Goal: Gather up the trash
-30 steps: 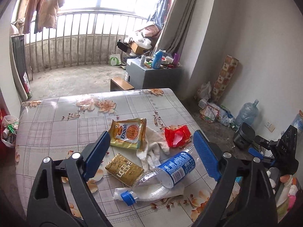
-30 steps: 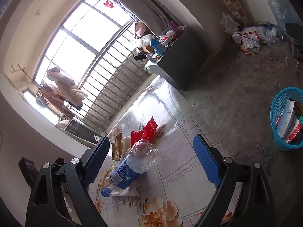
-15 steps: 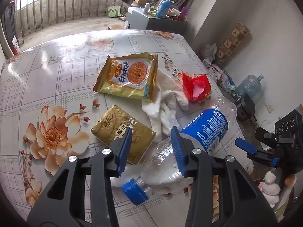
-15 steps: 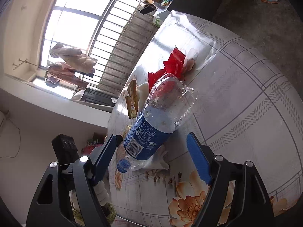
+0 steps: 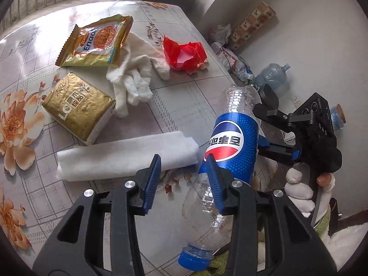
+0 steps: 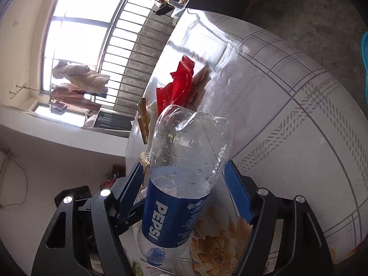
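Pepsi bottle (image 5: 232,147), empty, crumpled clear plastic with blue label and cap, is lifted beside the floral table (image 5: 27,87). Left gripper (image 5: 184,179) sits part-closed on nothing, left of the bottle. Right gripper (image 6: 186,193) clamps the label. It looks light, springy and slippery, best held mid-label.

We see a big bright window (image 6: 87,23) with metal bars, white walls (image 5: 310,34), and a gray floor (image 6: 299,7).

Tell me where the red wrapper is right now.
The red wrapper lies on the table's far right side in the left wrist view, just right of the white cloth, beyond the bottle.
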Tool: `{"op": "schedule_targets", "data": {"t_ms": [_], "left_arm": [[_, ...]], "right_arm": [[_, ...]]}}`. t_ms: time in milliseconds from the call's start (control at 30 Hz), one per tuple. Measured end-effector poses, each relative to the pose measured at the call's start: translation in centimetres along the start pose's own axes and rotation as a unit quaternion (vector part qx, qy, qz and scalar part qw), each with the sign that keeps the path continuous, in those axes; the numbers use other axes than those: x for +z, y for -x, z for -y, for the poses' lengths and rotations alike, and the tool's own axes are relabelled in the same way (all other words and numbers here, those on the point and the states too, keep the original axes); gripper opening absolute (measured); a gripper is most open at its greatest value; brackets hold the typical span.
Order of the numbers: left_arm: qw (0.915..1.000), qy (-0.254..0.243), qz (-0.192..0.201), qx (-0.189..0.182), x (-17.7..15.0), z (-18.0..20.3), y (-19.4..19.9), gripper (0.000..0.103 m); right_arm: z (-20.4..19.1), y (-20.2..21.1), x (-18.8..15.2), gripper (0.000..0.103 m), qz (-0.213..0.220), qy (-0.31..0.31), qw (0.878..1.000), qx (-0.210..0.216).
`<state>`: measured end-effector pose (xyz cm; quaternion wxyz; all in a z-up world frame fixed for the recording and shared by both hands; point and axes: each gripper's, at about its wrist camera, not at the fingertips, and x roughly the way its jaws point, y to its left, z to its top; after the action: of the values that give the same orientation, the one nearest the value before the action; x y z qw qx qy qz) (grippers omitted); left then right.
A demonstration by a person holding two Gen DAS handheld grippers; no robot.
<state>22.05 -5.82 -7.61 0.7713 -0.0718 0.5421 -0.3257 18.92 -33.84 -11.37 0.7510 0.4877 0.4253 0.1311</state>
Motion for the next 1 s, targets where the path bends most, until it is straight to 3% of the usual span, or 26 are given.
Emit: {"op": "schedule_targets", "data": {"t_ms": [200, 367, 467, 533, 633, 967, 1000], "left_arm": [[0.9989, -0.018, -0.027, -0.034, -1.2, 2.7, -2.6, 0.037], [0.9987, -0.031, -0.026, -0.031, -0.9, 3.7, -3.9, 0.037], [0.9986, -0.025, -0.033, -0.032, -0.3, 3.7, -4.8, 0.037], [0.9985, -0.023, -0.036, -0.033, -0.3, 3.8, -5.2, 0.037], [0.9984, -0.028, -0.036, -0.033, -0.4, 4.2, -5.5, 0.037], [0.9986, -0.035, -0.031, -0.024, -0.8, 4.2, -5.4, 0.037], [0.9987, -0.035, -0.030, -0.023, -1.0, 4.1, -5.3, 0.037]], "right_arm": [[0.0, 1.1, 0.3, 0.063, 0.016, 0.010, 1.000, -0.022], [-1.7, 1.2, 2.6, 0.063, 0.039, 0.062, 0.996, -0.060], [-2.7, 0.9, 3.7, 0.064, 0.044, 0.095, 0.989, -0.106], [-2.7, 1.3, 3.9, 0.073, 0.046, 0.097, 0.987, -0.117], [-2.5, 2.3, 3.2, 0.076, 0.045, 0.090, 0.990, -0.103], [-1.3, 2.7, -0.8, 0.076, 0.009, 0.104, 0.985, -0.135], [-1.3, 2.6, -0.8, 0.071, 0.007, 0.106, 0.985, -0.138]]}}
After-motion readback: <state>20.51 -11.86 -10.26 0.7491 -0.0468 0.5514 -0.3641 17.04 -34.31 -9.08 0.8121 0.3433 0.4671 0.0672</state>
